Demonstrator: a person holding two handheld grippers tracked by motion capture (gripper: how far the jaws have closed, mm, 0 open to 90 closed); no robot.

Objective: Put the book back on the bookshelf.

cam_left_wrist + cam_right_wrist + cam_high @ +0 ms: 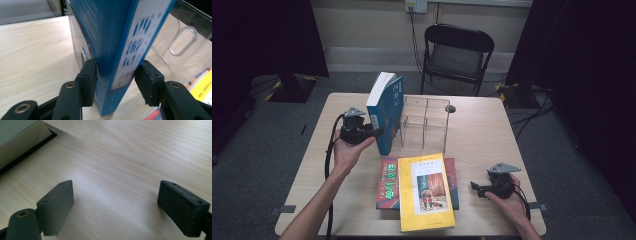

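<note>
Pale wood table [492,135], blue book [385,112] standing upright just left of clear acrylic rack [426,120], left gripper [373,133] clamped on its lower spine; right gripper [474,188] wide open, holding nothing, near 2 stacked books [424,190]

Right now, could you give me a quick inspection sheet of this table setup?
Surface: pale wooden table, no spills seen.
Job's things: blue book upright beside the clear rack; yellow book lying on a red book.
Clutter: nothing seen.
Grippers: left gripper pinching the blue book's spine; right gripper open over bare wood.
Cables: black cable along the left forearm; wires on the floor.
Surroundings: folding chair, dark curtains.
</note>
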